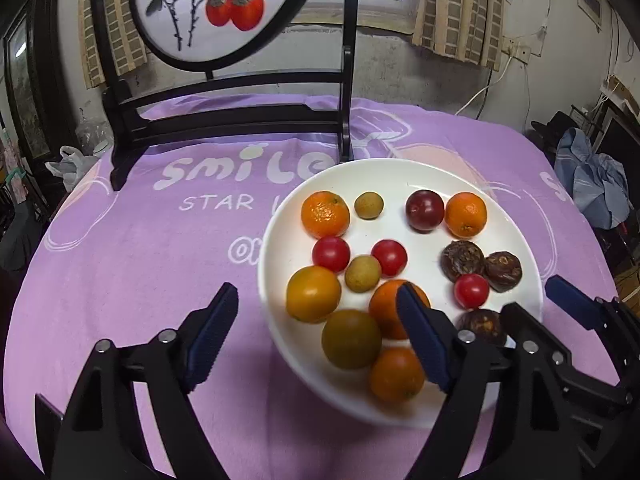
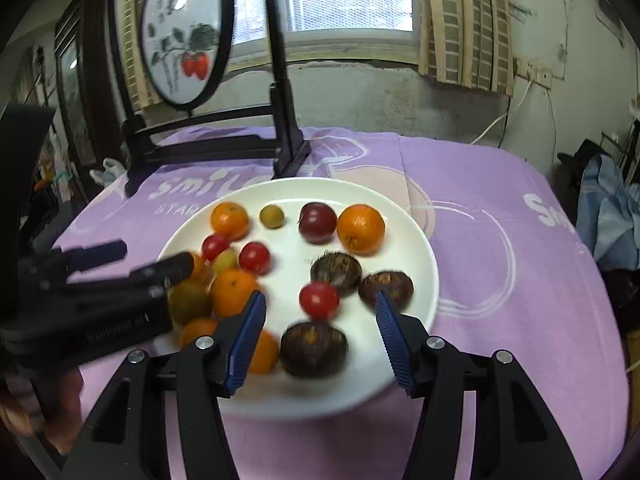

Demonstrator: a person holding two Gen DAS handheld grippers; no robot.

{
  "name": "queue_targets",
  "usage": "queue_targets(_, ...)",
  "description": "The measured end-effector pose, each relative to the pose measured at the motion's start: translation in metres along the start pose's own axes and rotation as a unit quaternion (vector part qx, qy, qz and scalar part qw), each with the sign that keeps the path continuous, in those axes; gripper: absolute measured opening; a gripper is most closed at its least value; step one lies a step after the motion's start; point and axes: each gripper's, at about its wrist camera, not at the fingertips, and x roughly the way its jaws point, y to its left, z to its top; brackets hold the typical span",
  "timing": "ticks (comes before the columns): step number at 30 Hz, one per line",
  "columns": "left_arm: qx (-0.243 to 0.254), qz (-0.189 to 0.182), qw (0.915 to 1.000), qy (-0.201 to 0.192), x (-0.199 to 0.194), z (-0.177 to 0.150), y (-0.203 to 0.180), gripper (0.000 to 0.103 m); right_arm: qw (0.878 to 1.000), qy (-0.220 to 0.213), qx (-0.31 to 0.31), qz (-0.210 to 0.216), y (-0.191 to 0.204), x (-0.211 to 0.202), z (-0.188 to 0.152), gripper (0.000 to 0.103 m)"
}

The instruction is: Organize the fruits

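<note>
Purple-clothed tabletop (image 1: pixel 160 260): both grippers, left gripper (image 1: pixel 316 336) and right gripper (image 2: pixel 320 336), gape released over the round white plate (image 2: pixel 420 248); closing carelessly would probably scatter the blurred brown water chestnut (image 2: pixel 314 350) ahead.

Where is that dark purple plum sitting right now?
The plum sits on the far side of the white plate, touching or nearly touching an orange on its right, with a small greenish fruit apart on its left.

Both grippers hovered low, side by side; the left gripper (image 1: pixel 316 334) and right gripper (image 2: pixel 320 334) gaped wide, empty.
</note>
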Motion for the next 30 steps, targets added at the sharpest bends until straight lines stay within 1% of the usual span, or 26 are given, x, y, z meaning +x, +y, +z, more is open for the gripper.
queue_targets(1,0.000,0.000,1.0000,-0.002,-0.006,-0.003,0.001,0.084,1.000,0.001,-0.003,0.000,0.001,-0.005,-0.004,0.061)
queue_targets(3,0.001,0.003,1.0000,-0.009,-0.017,-0.011,0.004,0.090,1.000,0.006,-0.008,-0.004,0.004,-0.019,-0.017,0.070)
queue_targets(5,0.007,0.006,0.9999,-0.011,-0.029,-0.026,0.007,0.090,1.000,0.011,-0.010,-0.006,0.007,-0.030,-0.030,0.072)
queue_targets(8,0.003,0.005,0.9999,-0.009,-0.041,-0.046,0.013,0.090,1.000,0.028,-0.008,-0.009,0.011,-0.047,-0.059,0.076)
queue_targets(11,-0.003,0.013,0.9998,-0.013,-0.059,-0.073,0.022,0.090,0.999,0.034,-0.016,-0.019,0.015,-0.057,-0.082,0.076)
queue_targets(14,-0.004,0.014,0.9998,-0.014,-0.076,-0.093,0.030,0.093,0.999,0.043,-0.016,-0.025,0.016,-0.068,-0.103,0.076)
queue_targets(17,-0.005,0.003,0.9999,-0.014,-0.092,-0.109,0.034,0.093,0.999,0.043,-0.009,-0.025,0.016,-0.083,-0.118,0.076)
queue_targets(20,-0.002,-0.003,0.9998,-0.018,-0.110,-0.128,0.037,0.095,0.999,0.036,0.000,-0.027,0.015,-0.100,-0.129,0.084)
queue_targets(23,-0.003,-0.011,0.9999,-0.012,-0.117,-0.143,0.040,0.096,0.999,0.038,0.010,-0.026,0.016,-0.110,-0.141,0.084)
queue_targets(25,-0.006,-0.010,0.9999,-0.006,-0.117,-0.152,0.042,0.098,0.999,0.046,0.018,-0.022,0.016,-0.112,-0.148,0.085)
queue_targets(30,0.003,0.004,1.0000,0.002,-0.110,-0.171,0.040,0.099,0.998,0.060,0.027,-0.024,0.015,-0.107,-0.157,0.085)
